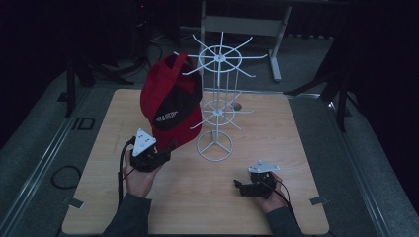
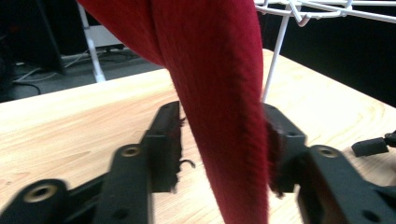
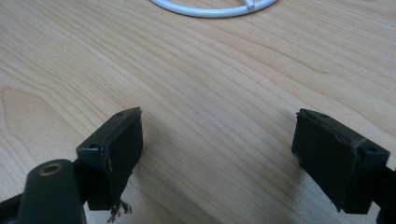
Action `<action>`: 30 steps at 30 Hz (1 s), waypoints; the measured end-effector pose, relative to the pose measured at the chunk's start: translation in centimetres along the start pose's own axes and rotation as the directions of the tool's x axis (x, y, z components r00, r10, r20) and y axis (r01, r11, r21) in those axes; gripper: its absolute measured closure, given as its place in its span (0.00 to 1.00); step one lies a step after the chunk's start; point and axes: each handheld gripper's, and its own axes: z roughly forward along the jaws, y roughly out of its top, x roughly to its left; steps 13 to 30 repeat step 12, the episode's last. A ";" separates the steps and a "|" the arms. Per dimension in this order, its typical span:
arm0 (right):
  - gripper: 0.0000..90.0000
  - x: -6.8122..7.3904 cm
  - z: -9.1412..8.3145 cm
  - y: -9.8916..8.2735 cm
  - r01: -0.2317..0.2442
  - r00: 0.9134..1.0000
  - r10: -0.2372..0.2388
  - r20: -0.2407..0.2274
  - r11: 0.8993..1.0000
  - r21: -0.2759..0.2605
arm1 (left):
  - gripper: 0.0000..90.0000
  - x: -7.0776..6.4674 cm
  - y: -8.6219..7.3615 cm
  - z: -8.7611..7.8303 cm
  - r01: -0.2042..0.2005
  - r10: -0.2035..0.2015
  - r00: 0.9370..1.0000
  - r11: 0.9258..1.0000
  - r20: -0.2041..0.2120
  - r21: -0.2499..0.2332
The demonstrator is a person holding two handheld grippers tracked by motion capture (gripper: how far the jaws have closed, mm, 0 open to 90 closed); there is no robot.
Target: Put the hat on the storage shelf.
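Observation:
A red cap (image 1: 170,98) with a black patch hangs from an upper arm of the white wire rack (image 1: 216,98) at mid-table. My left gripper (image 1: 170,146) is at the cap's lower edge, just left of the rack's ring base. In the left gripper view the red brim (image 2: 219,93) runs down between the two jaws and touches both, so my left gripper (image 2: 223,135) is shut on it. My right gripper (image 1: 238,185) rests low over the table near the front right, pointing left. It stands open (image 3: 217,140) over bare wood, with the rack's base ring (image 3: 210,9) farther ahead.
The wooden table (image 1: 276,148) has bare surface on both sides of the rack and along the front edge. The rack's thin arms (image 1: 247,57) stick out in all directions at two heights. A grey frame (image 1: 274,49) stands beyond the table's far edge.

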 end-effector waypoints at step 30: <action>0.18 0.0 0.0 0.0 0.000 1.000 0.000 0.001 1.000 0.001 | 0.47 2.2 -0.6 -2.5 0.038 -0.038 0.999 0.999 -0.002 -0.018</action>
